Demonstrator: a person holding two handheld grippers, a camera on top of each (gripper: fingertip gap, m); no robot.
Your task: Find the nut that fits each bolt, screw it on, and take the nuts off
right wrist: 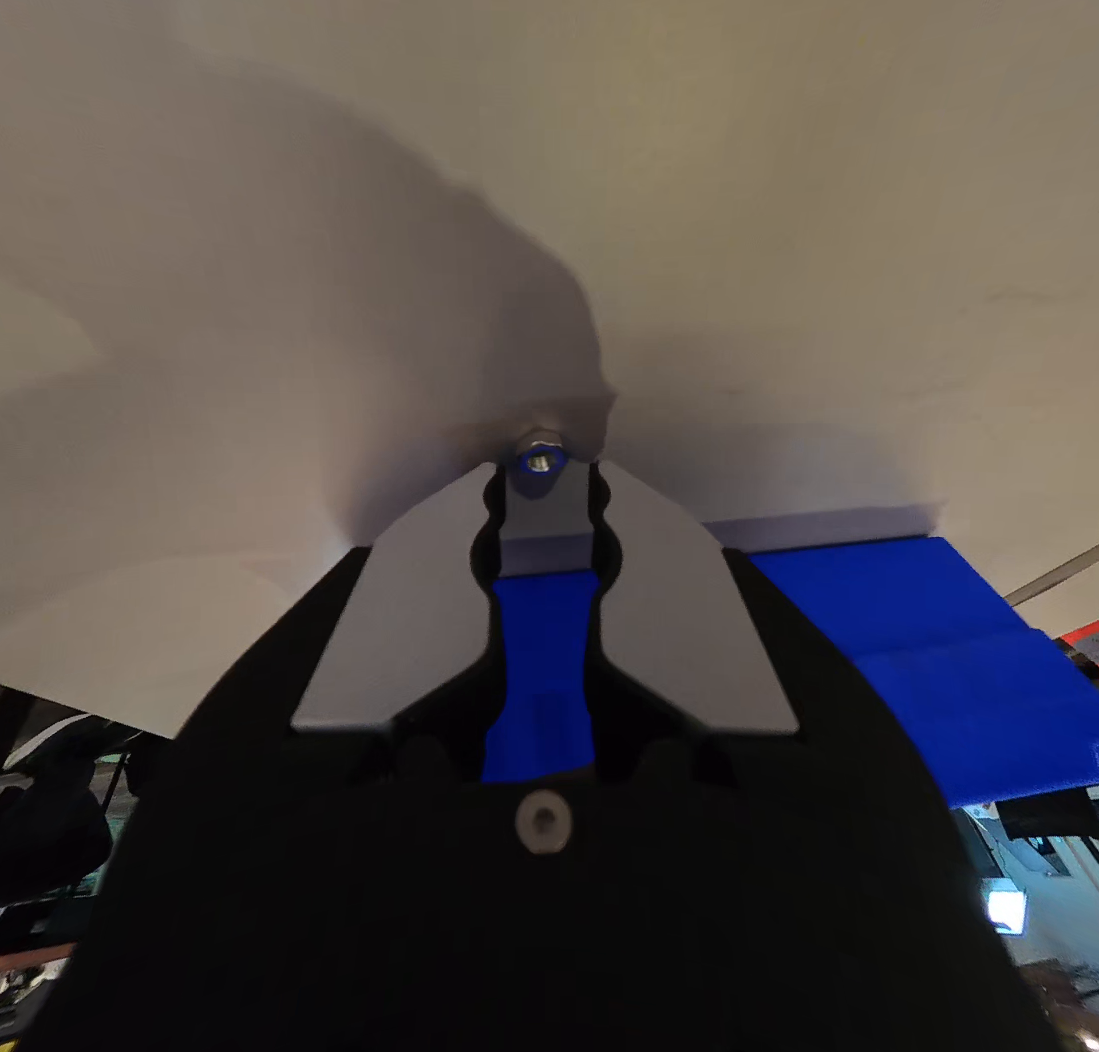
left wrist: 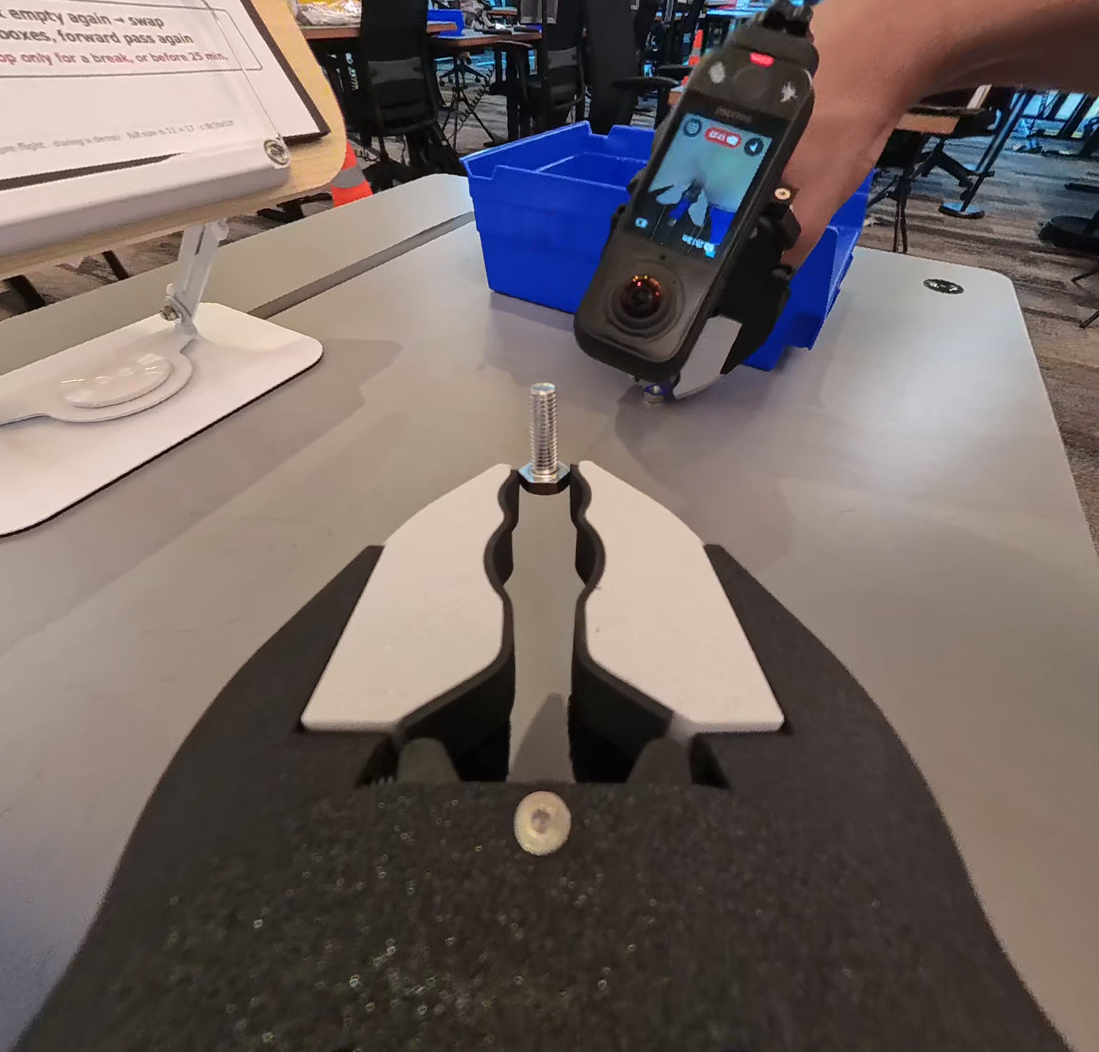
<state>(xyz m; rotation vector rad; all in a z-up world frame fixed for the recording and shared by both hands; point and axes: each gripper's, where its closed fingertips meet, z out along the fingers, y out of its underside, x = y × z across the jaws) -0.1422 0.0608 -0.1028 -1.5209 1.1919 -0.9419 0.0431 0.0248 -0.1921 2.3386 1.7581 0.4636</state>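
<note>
The left claw [left wrist: 544, 479] pinches the bolt [left wrist: 542, 435] upright in the middle of the frame, the right claw [right wrist: 540, 464] squeezes a nut [right wrist: 538, 458] low over the gray tabletop [left wrist: 832, 488], and a tilted nut could jam on the threads.

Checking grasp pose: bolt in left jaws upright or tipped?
Upright: the bolt stands threads-up, its hex head pinched at the left gripper tips.

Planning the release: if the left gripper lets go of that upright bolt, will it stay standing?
Probably, but only just. The bolt stands head-down on the table, a narrow base under a tall threaded shank, so a nudge likely tips it. Once down, it would likely roll in an arc.
</note>
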